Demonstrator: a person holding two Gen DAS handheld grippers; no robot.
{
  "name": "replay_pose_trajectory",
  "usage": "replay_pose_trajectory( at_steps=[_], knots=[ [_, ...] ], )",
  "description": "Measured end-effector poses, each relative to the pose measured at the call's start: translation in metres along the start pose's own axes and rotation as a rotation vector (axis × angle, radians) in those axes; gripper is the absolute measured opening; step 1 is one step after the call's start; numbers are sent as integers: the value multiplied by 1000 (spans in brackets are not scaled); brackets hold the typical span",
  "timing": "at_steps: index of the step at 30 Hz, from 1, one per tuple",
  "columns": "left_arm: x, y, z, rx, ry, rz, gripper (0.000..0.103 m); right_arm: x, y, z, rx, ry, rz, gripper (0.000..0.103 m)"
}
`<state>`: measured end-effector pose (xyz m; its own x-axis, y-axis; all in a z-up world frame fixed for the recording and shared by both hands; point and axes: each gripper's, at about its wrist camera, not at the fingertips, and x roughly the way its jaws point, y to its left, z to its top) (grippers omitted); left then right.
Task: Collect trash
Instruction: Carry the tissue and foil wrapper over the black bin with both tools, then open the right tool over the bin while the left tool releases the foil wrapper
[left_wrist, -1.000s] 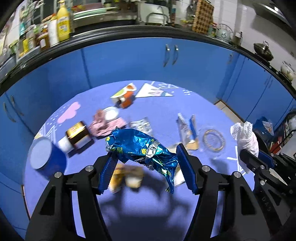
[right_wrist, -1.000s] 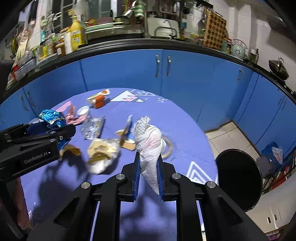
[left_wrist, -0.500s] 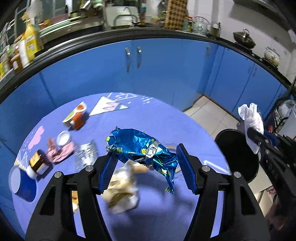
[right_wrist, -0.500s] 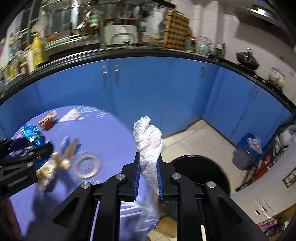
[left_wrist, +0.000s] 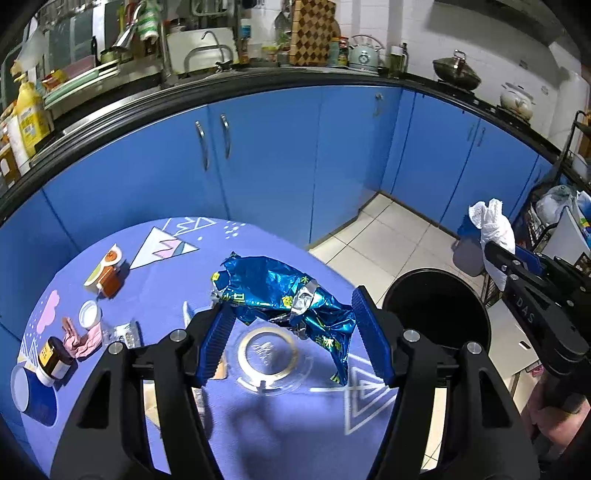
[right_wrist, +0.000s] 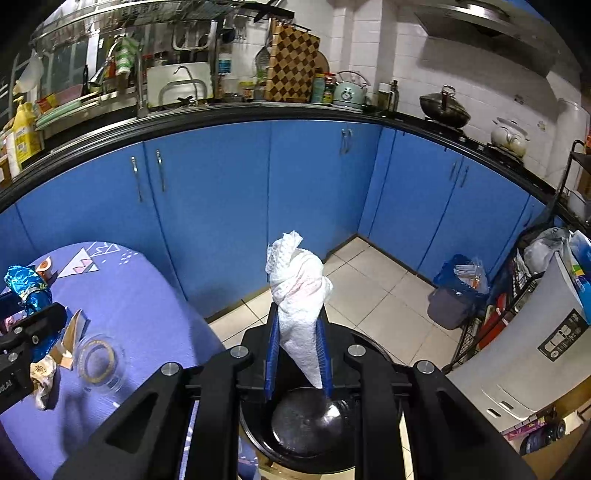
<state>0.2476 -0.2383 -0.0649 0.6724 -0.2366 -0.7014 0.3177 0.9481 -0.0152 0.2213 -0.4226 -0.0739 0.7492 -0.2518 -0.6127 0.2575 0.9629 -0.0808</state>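
Observation:
My left gripper (left_wrist: 291, 332) is shut on a crumpled blue foil wrapper (left_wrist: 280, 295) and holds it above the purple table (left_wrist: 258, 424), near its right edge. My right gripper (right_wrist: 297, 354) is shut on a crumpled white paper towel (right_wrist: 299, 291) and holds it directly over the open black trash bin (right_wrist: 306, 424). The bin also shows in the left wrist view (left_wrist: 436, 310), on the tiled floor right of the table, with the right gripper and towel (left_wrist: 493, 225) above its far side.
On the table lie a clear round lid (left_wrist: 267, 350), a brown jar (left_wrist: 53, 356), a blue cup (left_wrist: 29, 387), a pink wrapper (left_wrist: 83, 338), a white cap (left_wrist: 90, 314) and a small carton (left_wrist: 107, 273). Blue cabinets (left_wrist: 277, 166) stand behind. A cluttered rack (right_wrist: 517, 295) stands right.
Both grippers have swung right, away from the table's middle. The right gripper with the towel went from over the table to over the bin. The left one carried the wrapper towards the table's edge.

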Motion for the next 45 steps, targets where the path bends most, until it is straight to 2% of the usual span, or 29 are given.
replay_pose_trajectory(
  at_steps=[2, 3, 4, 12, 26, 30, 45],
  knots=[
    [0, -6, 1, 10, -3, -1, 64, -2, -5, 0, 12, -16, -17, 51],
    [0, -9, 2, 13, -4, 0, 64, -5, -9, 0, 21, -33, -23, 73],
    [0, -11, 3, 17, -4, 1, 64, -7, -11, 0, 27, -46, -30, 83],
    [5, -23, 4, 28, 2, -6, 64, -6, -23, 0, 30, -57, -72, 92],
    [13, -51, 10, 63, 14, -50, 65, -2, -38, -5, 31, -34, -119, 92],
    [13, -65, 14, 84, 13, -71, 65, -6, -46, -7, 32, -39, -162, 92],
    [9, -126, 25, 182, -1, -137, 65, -17, -86, -19, 65, -28, -225, 92]
  ],
)
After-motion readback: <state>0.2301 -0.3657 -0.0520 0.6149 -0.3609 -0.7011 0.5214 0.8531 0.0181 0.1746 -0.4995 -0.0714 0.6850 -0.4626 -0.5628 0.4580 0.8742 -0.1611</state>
